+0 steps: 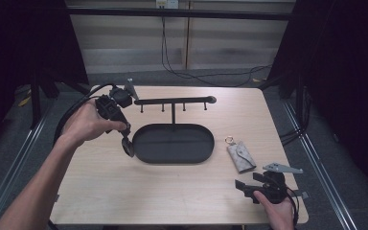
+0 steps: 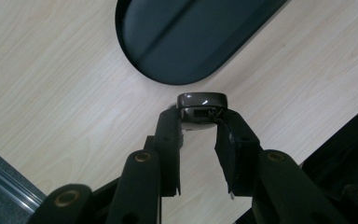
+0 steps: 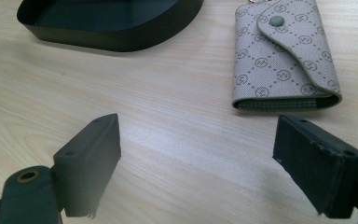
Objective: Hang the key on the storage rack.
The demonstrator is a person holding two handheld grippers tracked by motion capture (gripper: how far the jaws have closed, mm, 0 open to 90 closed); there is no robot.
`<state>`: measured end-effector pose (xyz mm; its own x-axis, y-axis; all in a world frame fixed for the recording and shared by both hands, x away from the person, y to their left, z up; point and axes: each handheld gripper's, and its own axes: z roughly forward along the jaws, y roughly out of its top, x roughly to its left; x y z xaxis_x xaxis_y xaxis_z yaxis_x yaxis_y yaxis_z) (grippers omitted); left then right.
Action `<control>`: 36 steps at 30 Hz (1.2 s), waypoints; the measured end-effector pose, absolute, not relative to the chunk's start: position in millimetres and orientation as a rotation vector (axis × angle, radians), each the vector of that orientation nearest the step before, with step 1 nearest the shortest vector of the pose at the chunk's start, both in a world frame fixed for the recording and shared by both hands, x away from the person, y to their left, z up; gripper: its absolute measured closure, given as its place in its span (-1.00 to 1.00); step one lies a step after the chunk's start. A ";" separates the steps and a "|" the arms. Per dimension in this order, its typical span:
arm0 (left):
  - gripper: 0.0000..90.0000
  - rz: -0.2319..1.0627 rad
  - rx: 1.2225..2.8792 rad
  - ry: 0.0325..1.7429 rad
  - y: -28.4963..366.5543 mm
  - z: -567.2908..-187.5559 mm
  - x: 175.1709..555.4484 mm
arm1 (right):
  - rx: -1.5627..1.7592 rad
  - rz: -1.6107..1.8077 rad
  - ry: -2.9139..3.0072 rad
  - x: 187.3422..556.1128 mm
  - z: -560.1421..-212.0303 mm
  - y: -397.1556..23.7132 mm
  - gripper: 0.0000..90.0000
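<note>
1 empty oval tray [image 1: 172, 155] on table [image 1: 124, 191]

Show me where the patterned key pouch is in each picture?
High view: the key pouch lies right of the black tray.
Left gripper view: not in it.
Right gripper view: pouch at upper right, flap snapped shut.
Shared landmark: the black tray.

We see a small glossy dark-brown key fob [image 2: 201, 108] (end-on, slot facing us) pinched between the left gripper's [image 2: 200, 140] fingers [image 2: 170, 140], held above the tabletop [image 2: 65, 93], near the black oval tray [image 2: 186, 37].
</note>
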<state>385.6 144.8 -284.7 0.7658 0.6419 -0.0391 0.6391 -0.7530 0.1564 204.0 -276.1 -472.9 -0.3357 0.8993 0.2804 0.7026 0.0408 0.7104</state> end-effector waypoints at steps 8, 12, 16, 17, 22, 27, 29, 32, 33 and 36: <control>0.57 0.004 2.808 1.028 133.0 -289.6 396.7 | 1.636 1.176 2.083 203.6 -472.9 -275.9 -0.67; 0.57 -0.002 2.809 1.043 128.6 -291.9 405.0 | 1.620 1.185 2.092 202.9 -472.3 -275.2 -0.67; 0.57 0.001 2.799 1.075 126.4 -291.0 412.2 | 1.618 1.180 2.101 202.7 -472.3 -274.5 -0.67; 0.57 0.008 2.797 1.070 126.2 -290.4 413.8 | 1.618 1.181 2.101 202.7 -472.3 -274.6 -0.67; 0.57 0.004 2.800 1.069 121.1 -291.3 418.6 | 1.612 1.185 2.104 202.4 -472.3 -275.0 -0.67; 0.57 -0.005 2.781 1.112 120.5 -296.0 427.5 | 1.612 1.183 2.105 202.0 -472.1 -274.5 -0.66; 0.57 -0.041 2.776 1.139 122.4 -300.0 435.8 | 1.612 1.185 2.105 202.3 -472.4 -274.8 -0.66; 0.57 -0.041 2.782 1.154 122.0 -303.6 440.1 | 1.611 1.185 2.108 202.1 -472.3 -274.5 -0.66; 0.57 -0.032 2.774 1.167 121.6 -304.9 442.3 | 1.609 1.185 2.108 201.8 -472.1 -274.4 -0.65; 0.57 -0.044 2.752 1.178 120.6 -305.8 446.8 | 1.614 1.186 2.110 202.3 -472.5 -274.9 -0.65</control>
